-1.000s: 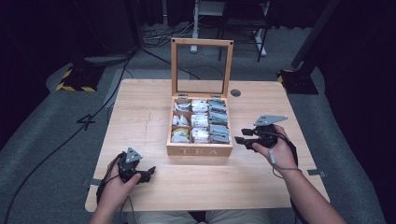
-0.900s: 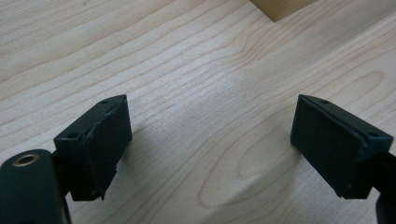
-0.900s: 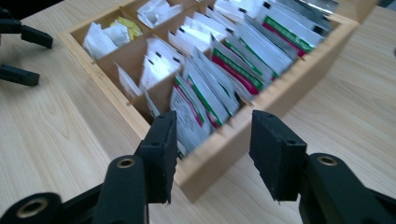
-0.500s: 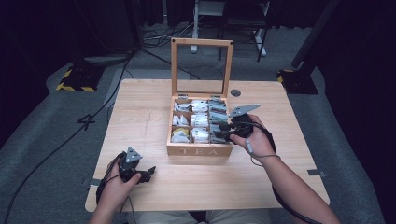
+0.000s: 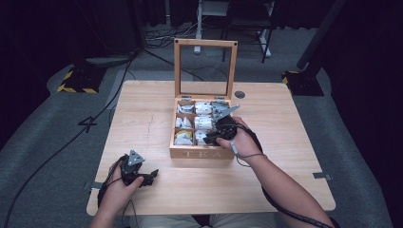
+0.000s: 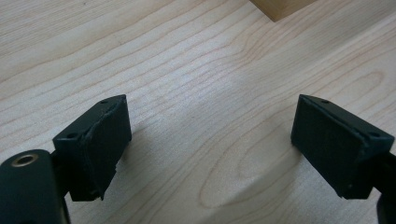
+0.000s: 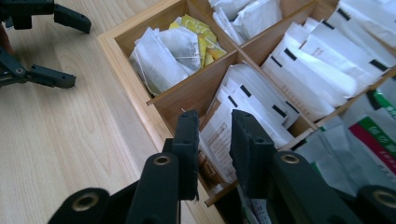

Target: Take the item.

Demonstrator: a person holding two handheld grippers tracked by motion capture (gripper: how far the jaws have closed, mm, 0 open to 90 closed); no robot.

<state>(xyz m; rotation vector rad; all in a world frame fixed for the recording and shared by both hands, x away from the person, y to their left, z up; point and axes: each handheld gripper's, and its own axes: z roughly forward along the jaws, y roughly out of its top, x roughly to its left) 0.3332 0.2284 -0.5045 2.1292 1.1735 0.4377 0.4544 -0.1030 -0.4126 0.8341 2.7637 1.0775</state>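
Right gripper [image 7: 212, 140] dipping into the wooden tea box [image 5: 202, 153].
Jaws have just been narrowing around white tea sachets [image 7: 247, 112] in the front middle compartment, not clearly pinching; left gripper [image 6: 210, 140] gapes empty.

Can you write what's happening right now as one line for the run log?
right tongs: in tea box, closing around white tea bag, grip unclear | left tongs: open, empty, over table | lid: up
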